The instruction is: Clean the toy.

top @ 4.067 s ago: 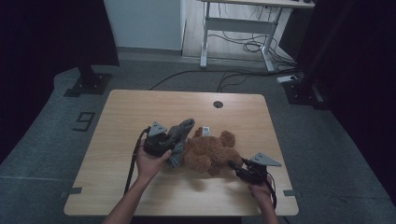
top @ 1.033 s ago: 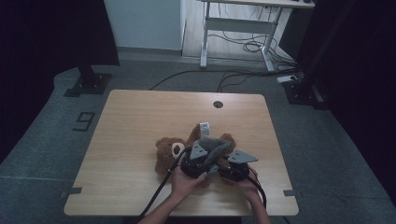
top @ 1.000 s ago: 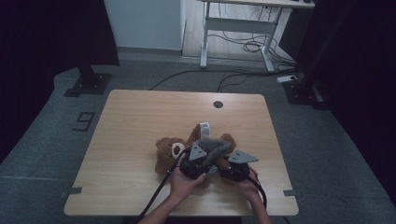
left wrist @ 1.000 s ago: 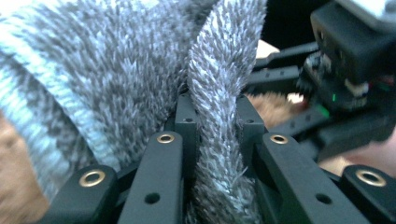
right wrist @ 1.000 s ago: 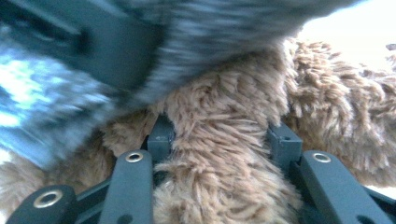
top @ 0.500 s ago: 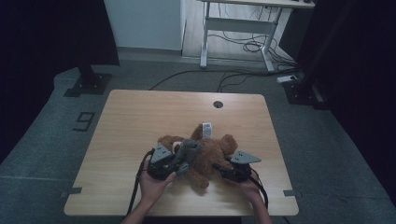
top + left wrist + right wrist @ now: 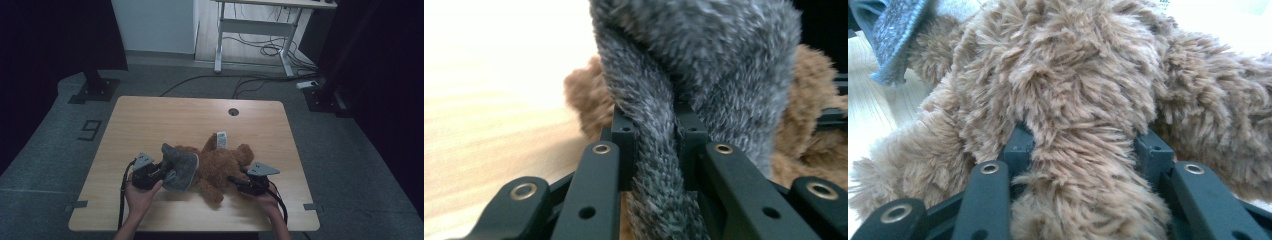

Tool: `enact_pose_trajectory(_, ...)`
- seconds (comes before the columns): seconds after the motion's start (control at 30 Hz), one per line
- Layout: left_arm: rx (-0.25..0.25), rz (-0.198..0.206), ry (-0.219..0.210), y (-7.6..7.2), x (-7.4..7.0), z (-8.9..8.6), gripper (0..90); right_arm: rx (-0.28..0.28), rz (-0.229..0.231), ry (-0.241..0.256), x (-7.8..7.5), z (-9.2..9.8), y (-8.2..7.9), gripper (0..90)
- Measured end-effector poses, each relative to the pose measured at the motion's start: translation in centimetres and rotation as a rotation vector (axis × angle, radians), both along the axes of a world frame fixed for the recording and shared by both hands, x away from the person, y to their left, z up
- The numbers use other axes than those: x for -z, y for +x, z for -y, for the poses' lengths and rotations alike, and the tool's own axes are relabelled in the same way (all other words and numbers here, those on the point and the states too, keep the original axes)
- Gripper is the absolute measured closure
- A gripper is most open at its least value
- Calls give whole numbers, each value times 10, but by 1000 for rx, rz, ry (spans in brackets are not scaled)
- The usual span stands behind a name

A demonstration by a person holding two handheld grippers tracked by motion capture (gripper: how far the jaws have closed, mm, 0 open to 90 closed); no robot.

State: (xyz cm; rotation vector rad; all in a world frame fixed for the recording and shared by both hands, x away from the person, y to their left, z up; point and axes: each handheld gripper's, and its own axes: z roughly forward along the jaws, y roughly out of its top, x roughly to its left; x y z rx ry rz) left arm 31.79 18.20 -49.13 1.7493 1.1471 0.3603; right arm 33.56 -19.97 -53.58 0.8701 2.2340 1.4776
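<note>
Lying across the near middle of the pale wooden bench (image 7: 150, 120): a shaggy brown plush teddy bear (image 7: 220, 165), with a fuzzy grey knitted cloth garment (image 7: 181, 167) over its left end. Clamped on a fold of that grey cloth, the left gripper (image 7: 162, 172), jaws squeezing the fabric between them in the left gripper view (image 7: 656, 150); clamped on a brown furry limb at the bear's right side, the right gripper (image 7: 235, 181), fur bulging between the jaws (image 7: 1080, 145). Sticking up from the bear's far side, a small white sewn-in label (image 7: 221, 139), print too small to read.
</note>
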Motion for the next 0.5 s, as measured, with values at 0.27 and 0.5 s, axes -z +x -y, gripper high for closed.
enact_pose_trajectory(0.27, -37, -44, 27, 2, 12, -14, 760, -2, -9, 6, 1, 1, 0, 539)
enact_pose_trajectory(0.5, -20, 6, 24, -7, -5, -8, 761, 3, -19, 16, 1, 2, 1, 538)
